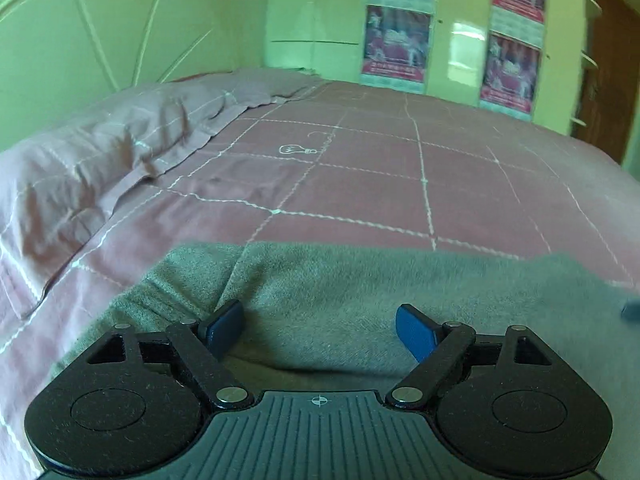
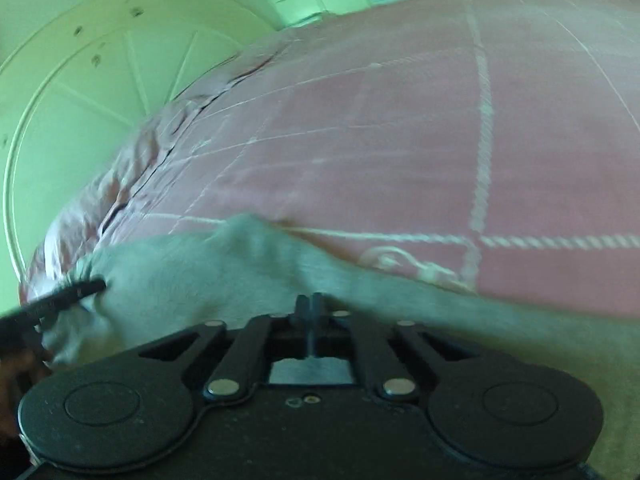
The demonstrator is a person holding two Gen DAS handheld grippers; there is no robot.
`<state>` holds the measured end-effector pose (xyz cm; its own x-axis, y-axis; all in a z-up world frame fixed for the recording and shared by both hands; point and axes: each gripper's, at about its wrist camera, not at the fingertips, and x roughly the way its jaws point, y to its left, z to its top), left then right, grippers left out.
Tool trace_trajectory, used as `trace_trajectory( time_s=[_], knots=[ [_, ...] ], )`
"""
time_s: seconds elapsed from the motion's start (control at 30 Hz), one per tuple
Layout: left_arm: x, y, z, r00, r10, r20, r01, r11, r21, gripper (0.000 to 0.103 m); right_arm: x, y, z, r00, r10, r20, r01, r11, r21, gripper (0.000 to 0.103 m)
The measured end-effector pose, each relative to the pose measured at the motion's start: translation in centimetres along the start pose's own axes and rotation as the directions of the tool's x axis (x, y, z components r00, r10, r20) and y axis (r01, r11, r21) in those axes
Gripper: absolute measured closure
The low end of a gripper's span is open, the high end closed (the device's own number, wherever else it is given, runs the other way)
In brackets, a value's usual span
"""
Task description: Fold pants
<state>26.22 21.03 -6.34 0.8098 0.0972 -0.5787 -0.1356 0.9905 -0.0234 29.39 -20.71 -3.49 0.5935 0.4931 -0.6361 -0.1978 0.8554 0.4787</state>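
Observation:
Grey pants [image 1: 320, 280] lie across the near part of a pink bed sheet [image 1: 360, 184] with white grid lines. My left gripper [image 1: 319, 329] hovers just over the pants, open, and its blue pads [image 1: 414, 334] stand wide apart with nothing between them. In the right wrist view the pants [image 2: 192, 276] bunch into a raised fold. My right gripper [image 2: 312, 306] is shut, its tips pressed together in the grey cloth at the pants' far edge. A black finger of the left gripper [image 2: 68, 292] shows at the left edge, over the gathered end of the pants.
A rumpled pink pillow [image 1: 100, 152] lies along the left side of the bed. A pale green headboard [image 1: 80, 28] stands behind it. Green cabinet doors with posters [image 1: 396, 40] stand beyond the bed's far edge.

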Motion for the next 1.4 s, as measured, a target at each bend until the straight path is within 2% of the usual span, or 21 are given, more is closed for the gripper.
trace_trajectory(
  time_s=[0.03, 0.1, 0.2, 0.27, 0.33, 0.4, 0.43, 0.47, 0.5, 0.63, 0.73, 0.83, 0.87, 0.9, 0.93, 0.97, 1.03, 1.1, 1.2, 1.33, 1.4],
  knots=[
    [-0.5, -0.1, -0.1, 1.0, 0.001, 0.005, -0.001, 1.0, 0.018, 0.019, -1.1, -0.9, 0.2, 0.997, -0.071, 0.032, 0.071, 0.997, 0.009, 0.103],
    [-1.3, -0.6, -0.4, 1.0, 0.006, 0.008, -0.006, 0.999, 0.053, 0.019, -3.5, -3.8, 0.3, 0.987, -0.137, 0.077, 0.13, 0.987, 0.096, 0.103],
    [-3.8, -1.0, 0.0, 0.999, 0.008, 0.046, -0.01, 1.0, 0.03, 0.019, -8.4, -6.6, -0.2, 0.969, -0.164, 0.183, 0.138, 0.979, 0.149, 0.099],
    [-5.4, -1.5, 0.0, 0.995, -0.001, 0.101, -0.001, 1.0, 0.017, 0.018, -11.0, -7.4, -0.9, 0.959, -0.13, 0.25, 0.092, 0.983, 0.159, 0.094],
    [-5.8, -2.3, -0.4, 0.993, -0.014, 0.12, 0.014, 1.0, 0.004, 0.018, -11.3, -7.6, -1.5, 0.966, -0.084, 0.244, 0.052, 0.99, 0.135, 0.092],
    [-4.9, -3.5, -1.1, 0.997, -0.029, 0.078, 0.028, 0.999, 0.021, 0.016, -9.9, -7.8, -2.0, 0.986, -0.053, 0.161, 0.033, 0.992, 0.123, 0.091],
    [-4.2, -4.0, -1.6, 0.999, -0.018, 0.04, 0.017, 0.999, 0.029, 0.015, -9.7, -8.3, -2.5, 0.988, -0.074, 0.135, 0.058, 0.991, 0.119, 0.096],
    [-3.6, -4.3, -2.3, 1.0, -0.005, 0.003, 0.004, 1.0, 0.031, 0.014, -9.9, -8.8, -2.9, 0.987, -0.091, 0.13, 0.074, 0.989, 0.13, 0.102],
    [-3.1, -4.3, -3.0, 1.0, 0.004, -0.016, -0.003, 0.999, 0.037, 0.014, -10.5, -9.7, -3.2, 0.985, -0.101, 0.142, 0.077, 0.983, 0.164, 0.103],
    [-3.4, -4.2, -4.5, 1.0, -0.009, 0.028, 0.007, 0.997, 0.074, 0.013, -14.9, -14.5, -4.9, 0.954, -0.182, 0.236, 0.096, 0.937, 0.335, 0.103],
    [-3.3, -4.5, -4.4, 1.0, 0.001, 0.021, -0.003, 0.995, 0.098, 0.012, -19.1, -17.8, -6.0, 0.907, -0.296, 0.299, 0.166, 0.905, 0.393, 0.103],
    [-3.3, -4.8, -4.4, 1.0, 0.019, 0.017, -0.021, 0.994, 0.11, 0.011, -25.0, -21.1, -8.4, 0.814, -0.434, 0.386, 0.176, 0.818, 0.547, 0.103],
    [-3.3, -4.9, -4.3, 1.0, 0.024, 0.015, -0.026, 0.993, 0.111, 0.01, -27.4, -21.7, -9.5, 0.773, -0.464, 0.433, 0.153, 0.799, 0.582, 0.086],
    [-3.4, -5.0, -4.3, 1.0, 0.028, 0.011, -0.029, 0.993, 0.112, 0.01, -29.5, -22.0, -10.8, 0.733, -0.489, 0.473, 0.128, 0.782, 0.61, 0.082],
    [-3.4, -5.1, -4.2, 0.999, 0.032, 0.006, -0.032, 0.993, 0.115, 0.008, -31.3, -22.4, -12.0, 0.708, -0.502, 0.497, 0.101, 0.768, 0.632, 0.078],
    [-3.5, -5.2, -4.2, 0.999, 0.036, 0.001, -0.036, 0.992, 0.12, 0.007, -32.6, -22.8, -13.0, 0.702, -0.495, 0.512, 0.067, 0.761, 0.645, 0.078],
    [-3.5, -5.4, -4.1, 0.999, 0.042, -0.008, -0.041, 0.991, 0.128, 0.003, -34.3, -23.6, -15.2, 0.702, -0.489, 0.518, 0.023, 0.743, 0.669, 0.079],
    [-3.6, -5.5, -4.2, 0.999, 0.049, -0.011, -0.048, 0.991, 0.127, 0.001, -35.0, -24.5, -16.9, 0.716, -0.489, 0.498, 0.005, 0.717, 0.697, 0.079],
    [-3.7, -5.5, -4.2, 0.998, 0.053, -0.013, -0.051, 0.992, 0.119, 0.0, -34.0, -25.8, -18.3, 0.762, -0.451, 0.465, -0.061, 0.664, 0.745, 0.079],
    [-3.9, -5.6, -4.3, 0.998, 0.057, -0.021, -0.054, 0.991, 0.119, 0.0, -31.9, -26.2, -19.3, 0.784, -0.417, 0.46, -0.135, 0.609, 0.782, 0.073],
    [-4.0, -5.6, -4.3, 0.998, 0.057, -0.023, -0.054, 0.991, 0.12, 0.0, -31.1, -26.4, -18.9, 0.784, -0.4, 0.475, -0.165, 0.603, 0.781, 0.07]
  ],
)
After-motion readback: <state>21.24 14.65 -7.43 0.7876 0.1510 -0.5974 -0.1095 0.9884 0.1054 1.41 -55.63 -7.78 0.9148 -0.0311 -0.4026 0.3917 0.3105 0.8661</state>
